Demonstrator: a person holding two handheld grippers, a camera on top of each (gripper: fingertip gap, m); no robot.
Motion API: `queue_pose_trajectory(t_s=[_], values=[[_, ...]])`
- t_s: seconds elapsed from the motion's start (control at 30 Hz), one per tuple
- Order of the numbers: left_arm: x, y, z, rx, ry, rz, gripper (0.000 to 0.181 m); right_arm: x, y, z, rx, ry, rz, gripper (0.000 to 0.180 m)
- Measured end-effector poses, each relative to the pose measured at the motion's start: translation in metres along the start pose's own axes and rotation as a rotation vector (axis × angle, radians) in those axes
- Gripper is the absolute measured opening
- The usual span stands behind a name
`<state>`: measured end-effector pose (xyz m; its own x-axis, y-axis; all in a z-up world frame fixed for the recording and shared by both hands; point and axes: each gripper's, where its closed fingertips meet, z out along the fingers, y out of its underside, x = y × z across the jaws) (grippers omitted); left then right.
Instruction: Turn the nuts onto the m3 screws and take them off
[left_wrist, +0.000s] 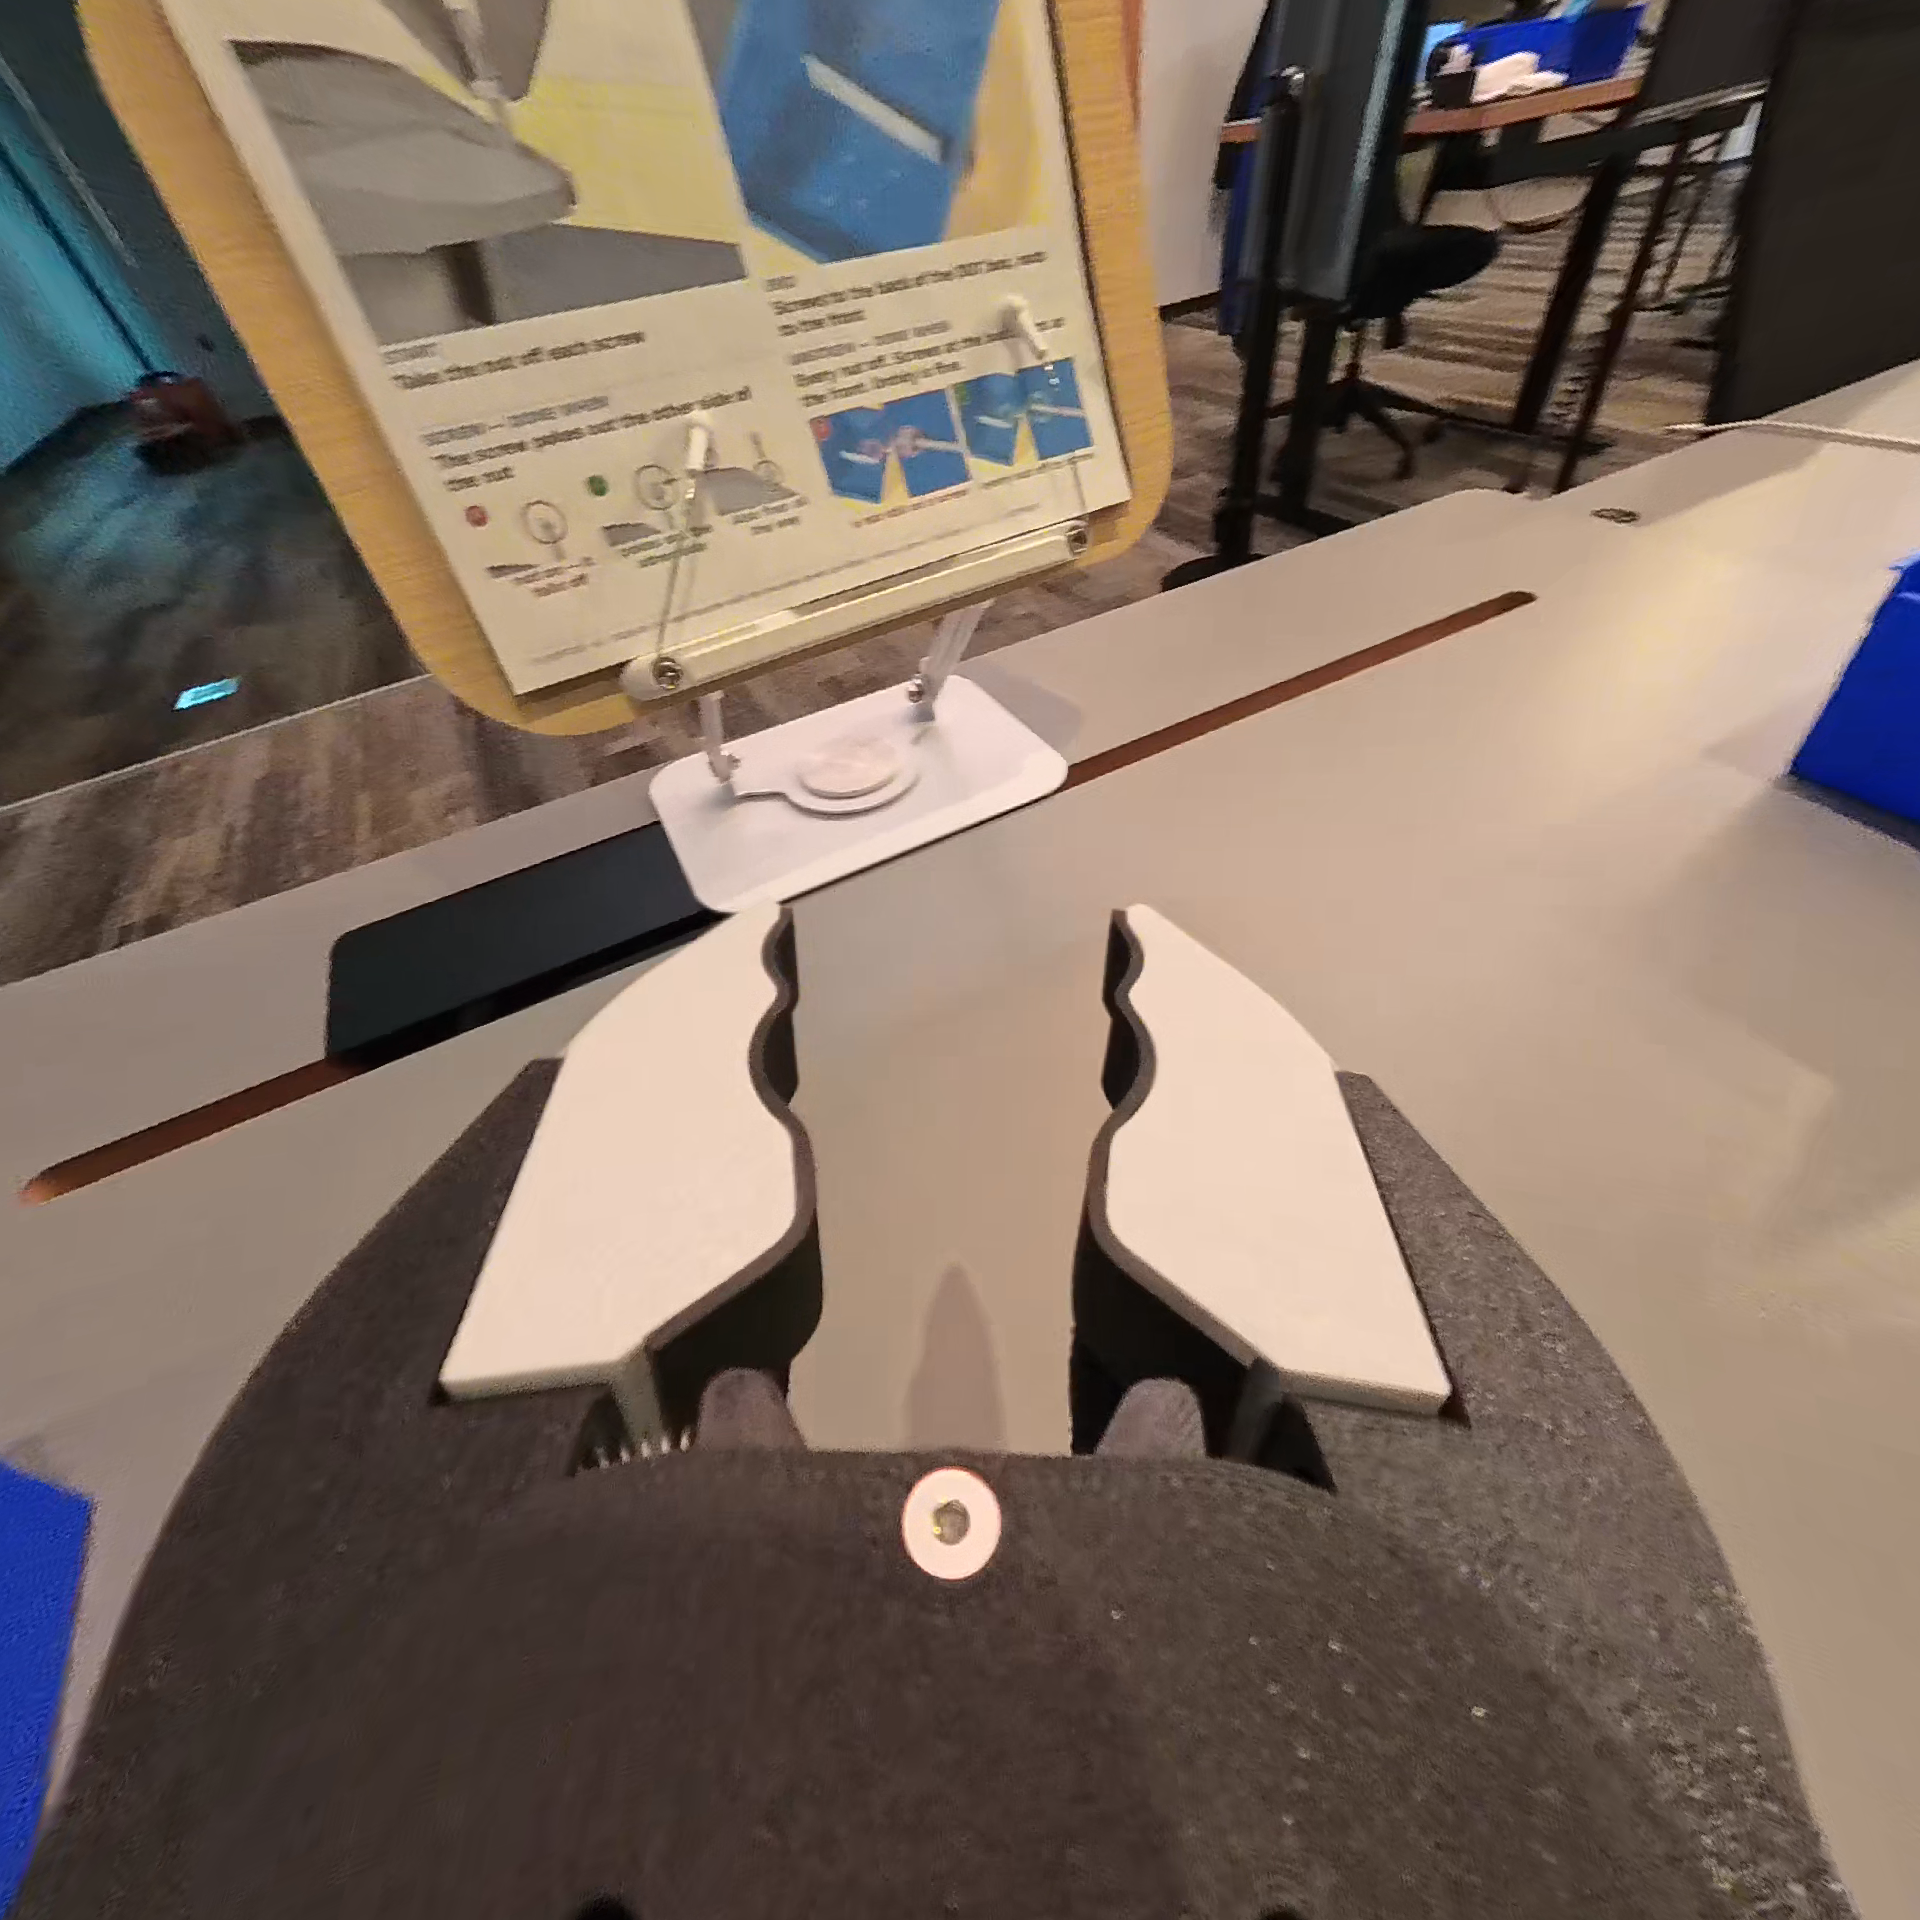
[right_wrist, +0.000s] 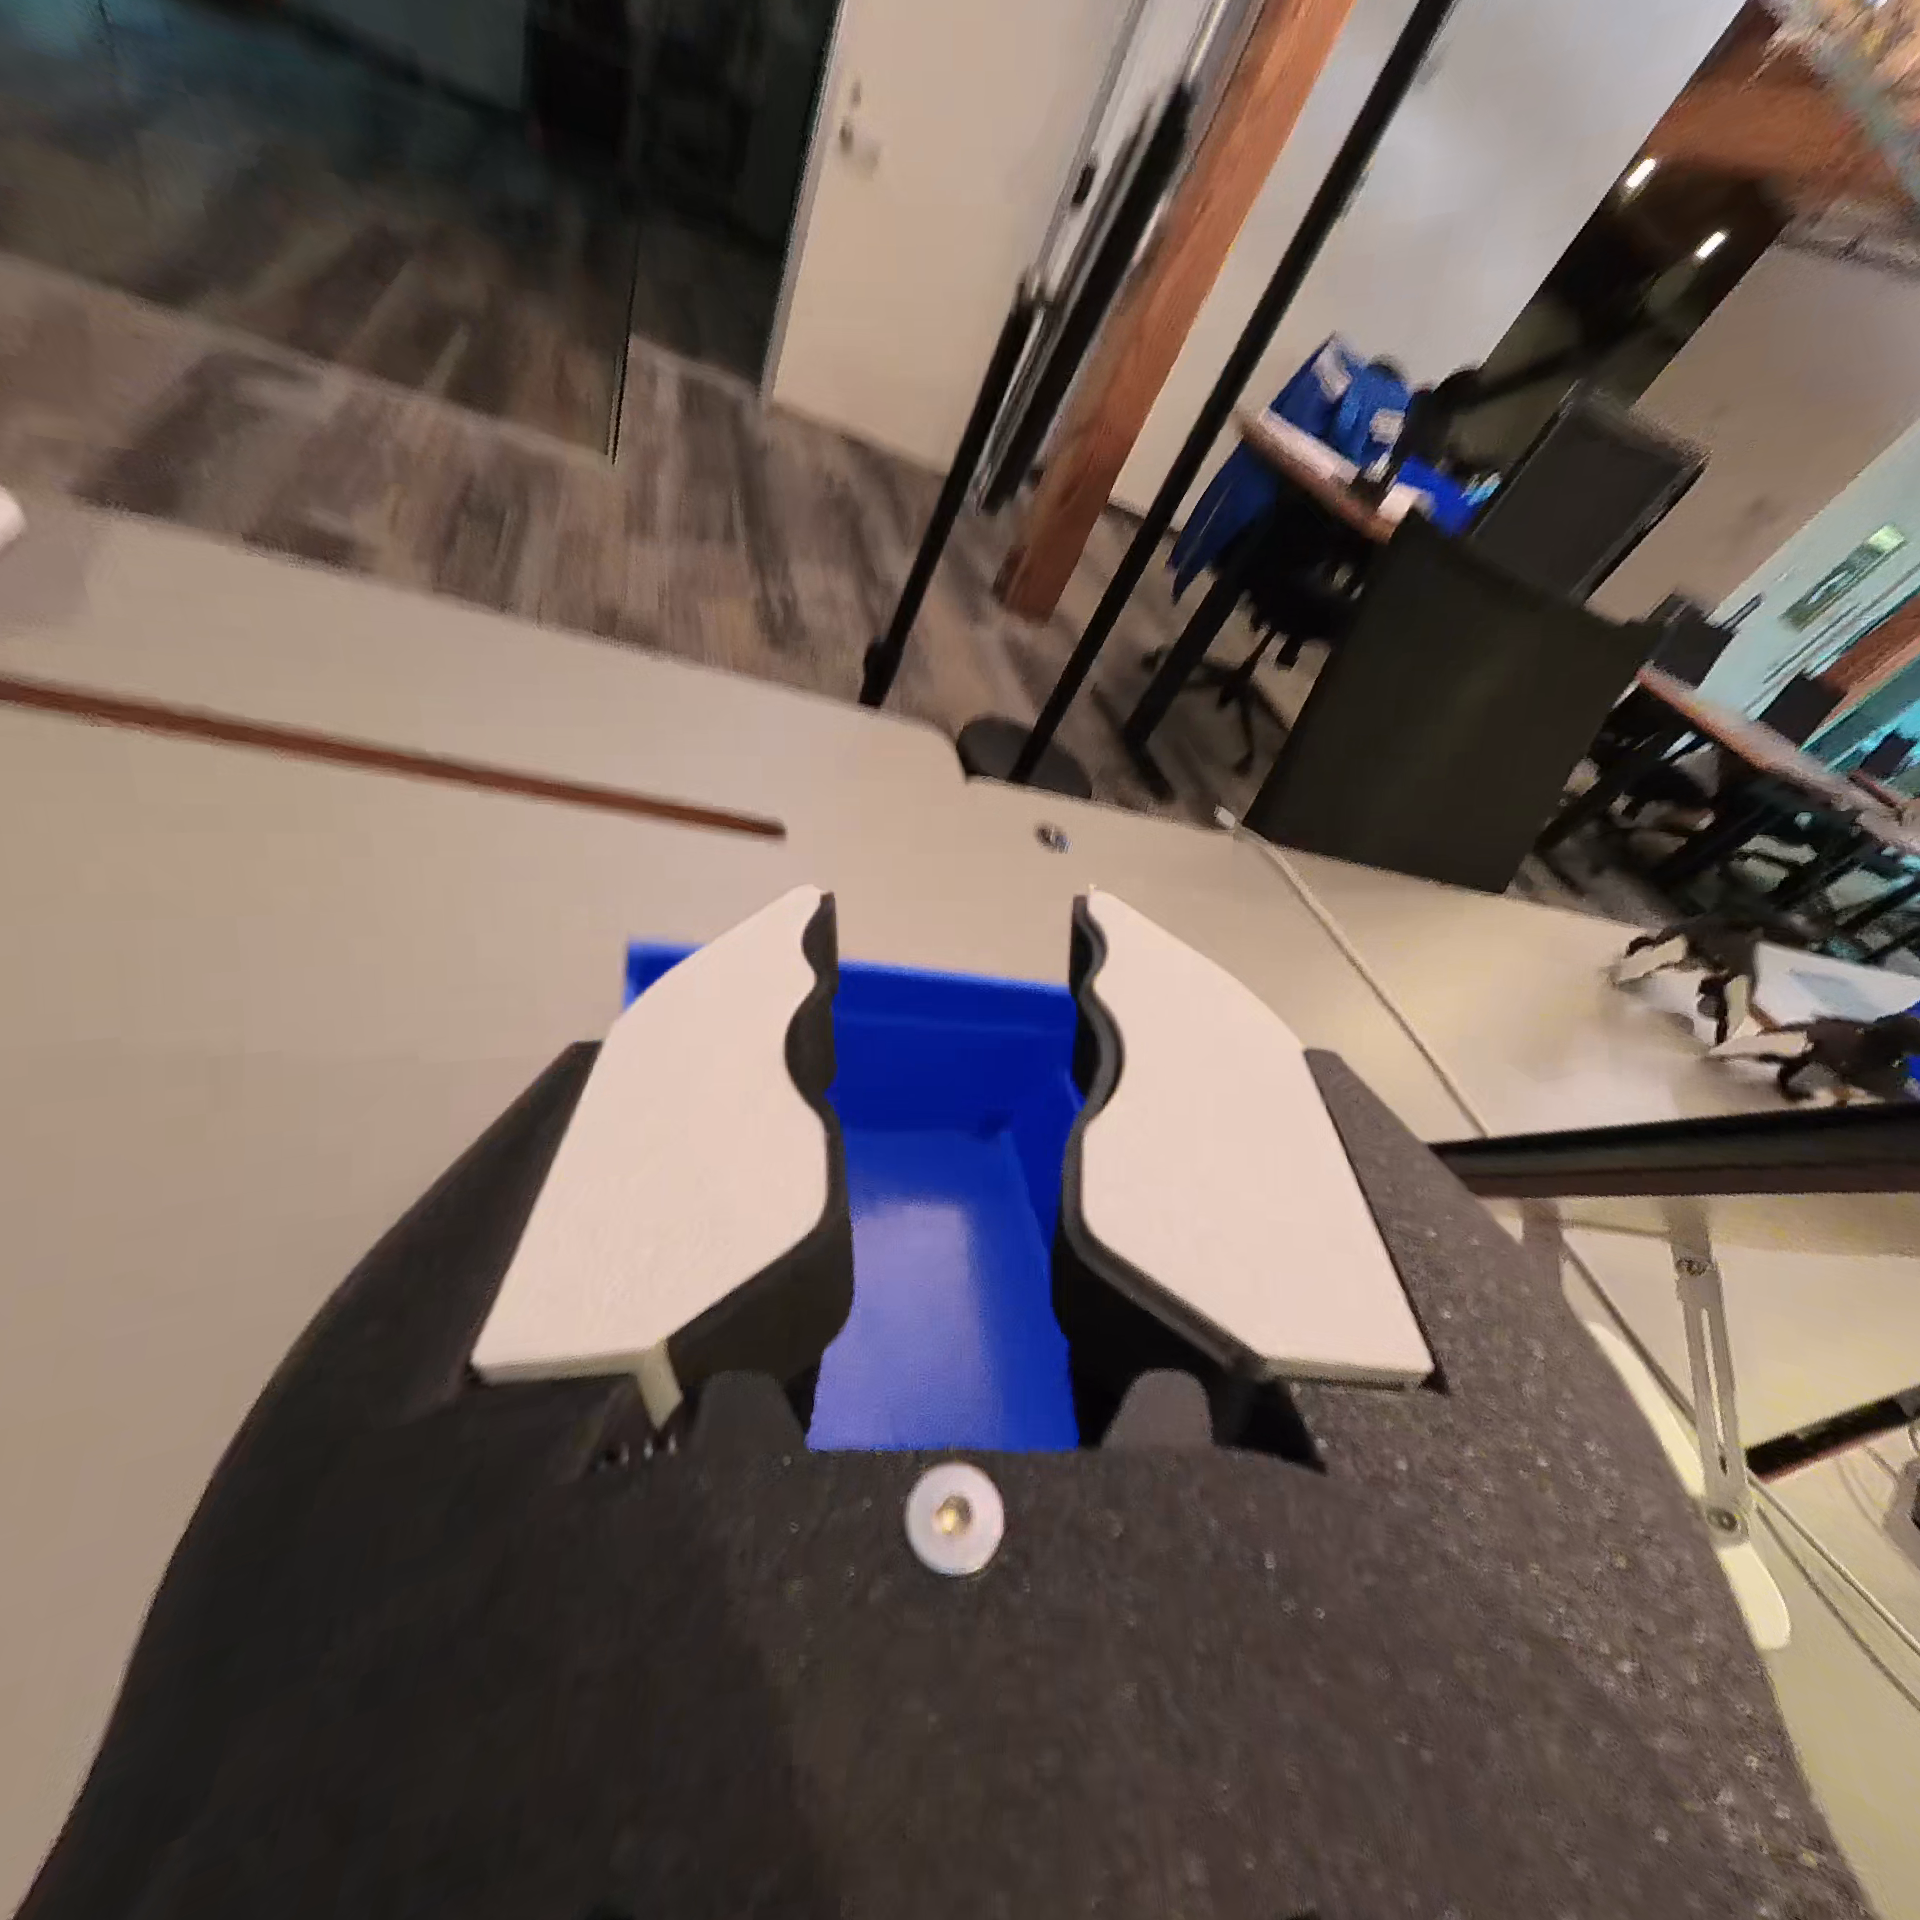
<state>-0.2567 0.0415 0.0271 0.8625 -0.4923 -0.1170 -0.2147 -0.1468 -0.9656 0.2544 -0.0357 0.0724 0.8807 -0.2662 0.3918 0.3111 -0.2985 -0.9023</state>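
Surface (left_wrist: 1351, 935): a pale grey top with a long dark slot running across it; it carries everything here.
Instruction board (left_wrist: 644, 312): a wooden-backed printed sheet on a white stand (left_wrist: 862, 810), at the far edge, dead ahead of the left tongs.
Blue bin (right_wrist: 940, 1247): an open plastic tray directly beneath and ahead of the right tongs, its long axis running near to far along their fingers; a blue corner (left_wrist: 1870, 686) at the right edge of the left view is probably the same bin.
Left tongs (left_wrist: 951, 925): apart, holding nothing, over bare surface.
Right tongs (right_wrist: 951, 909): apart, holding nothing, hovering over the bin.
Nuts and m3 screws: not visible in either view; the bin floor showing between the fingers looks bare, the rest is hidden.
Nearer tongs: the right, judging by the bin; the left would have to swing to its right.
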Motion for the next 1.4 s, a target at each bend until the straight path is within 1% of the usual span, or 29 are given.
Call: queue_pose_trajectory(t_s=[0.13, 0.27, 0.37, 0.5, 0.8, 0.87, 1.0, 1.07, 1.2, 1.33, 1.4], values=[[-0.009, 0.004, -0.002, -0.001, -0.058, 0.014, 0.056, -0.035, -0.046, -0.024, 0.179, -0.011, 0.030, 0.049], [-0.014, 0.004, -0.009, 0.013, -0.055, -0.036, 0.056, -0.076, -0.061, -0.019, 0.158, -0.047, 0.041, 0.063], [-0.020, 0.004, -0.016, 0.021, -0.062, -0.039, 0.055, -0.100, -0.069, -0.016, 0.149, -0.069, 0.039, 0.063], [-0.027, -0.001, -0.024, 0.039, -0.058, -0.043, 0.054, -0.122, -0.079, -0.016, 0.156, -0.079, 0.037, 0.058], [-0.032, -0.005, -0.034, 0.070, -0.058, -0.030, 0.055, -0.143, -0.082, -0.016, 0.149, -0.071, 0.062, 0.056], [-0.032, -0.004, -0.035, 0.069, -0.061, -0.022, 0.055, -0.151, -0.079, -0.015, 0.140, -0.105, 0.085, 0.056], [-0.036, -0.005, -0.035, 0.079, -0.077, -0.009, 0.055, -0.164, -0.068, -0.012, 0.103, -0.164, 0.165, 0.052], [-0.038, -0.008, -0.035, 0.090, -0.082, -0.005, 0.056, -0.166, -0.066, -0.013, 0.112, -0.160, 0.188, 0.050], [-0.043, -0.012, -0.035, 0.096, -0.112, 0.017, 0.057, -0.171, -0.062, -0.014, 0.118, -0.157, 0.213, 0.051], [-0.046, -0.012, -0.034, 0.093, -0.132, 0.014, 0.059, -0.175, -0.063, -0.015, 0.139, -0.151, 0.212, 0.047], [-0.047, -0.011, -0.033, 0.089, -0.136, 0.003, 0.060, -0.176, -0.063, -0.015, 0.142, -0.129, 0.209, 0.049]])
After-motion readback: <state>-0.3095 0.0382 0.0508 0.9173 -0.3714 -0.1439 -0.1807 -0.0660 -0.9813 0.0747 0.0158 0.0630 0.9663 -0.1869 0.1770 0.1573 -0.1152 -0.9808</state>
